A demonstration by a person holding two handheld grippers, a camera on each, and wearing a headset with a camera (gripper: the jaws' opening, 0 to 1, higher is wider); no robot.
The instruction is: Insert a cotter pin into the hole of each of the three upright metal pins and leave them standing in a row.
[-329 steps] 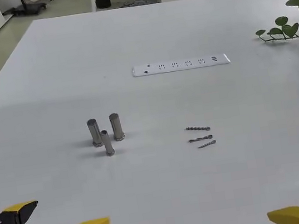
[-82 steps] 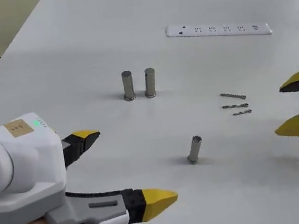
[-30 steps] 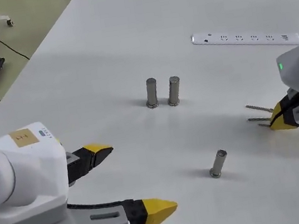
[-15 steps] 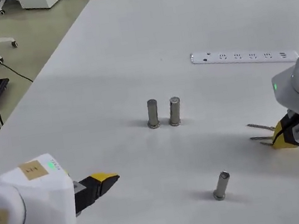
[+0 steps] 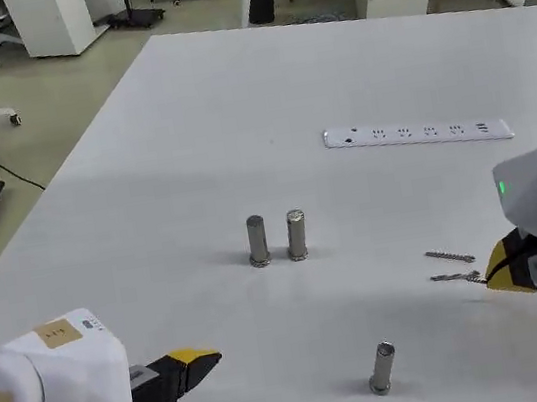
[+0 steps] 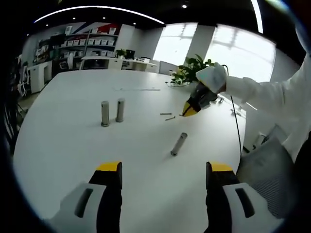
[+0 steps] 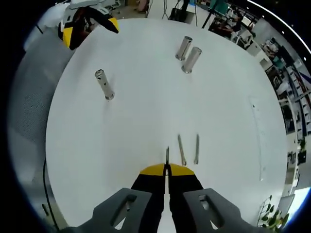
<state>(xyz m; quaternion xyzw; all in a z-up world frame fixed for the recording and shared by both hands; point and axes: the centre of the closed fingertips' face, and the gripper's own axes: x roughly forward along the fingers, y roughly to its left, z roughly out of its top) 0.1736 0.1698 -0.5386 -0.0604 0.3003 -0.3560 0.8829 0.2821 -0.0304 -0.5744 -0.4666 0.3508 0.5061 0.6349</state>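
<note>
So that a hole could be threaded, one cotter pin [image 7: 167,154] was clamped, tip ahead, in the closed right gripper [image 7: 166,169]; the left gripper [image 6: 163,167] was held open.

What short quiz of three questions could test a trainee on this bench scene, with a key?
1. True or false: the left claw is open.
2. How many cotter pins lie free on the table? A) one B) two C) three
3. Fill in: the right claw is shut on one ____.
Key: 1 true; 2 B; 3 cotter pin.
</note>
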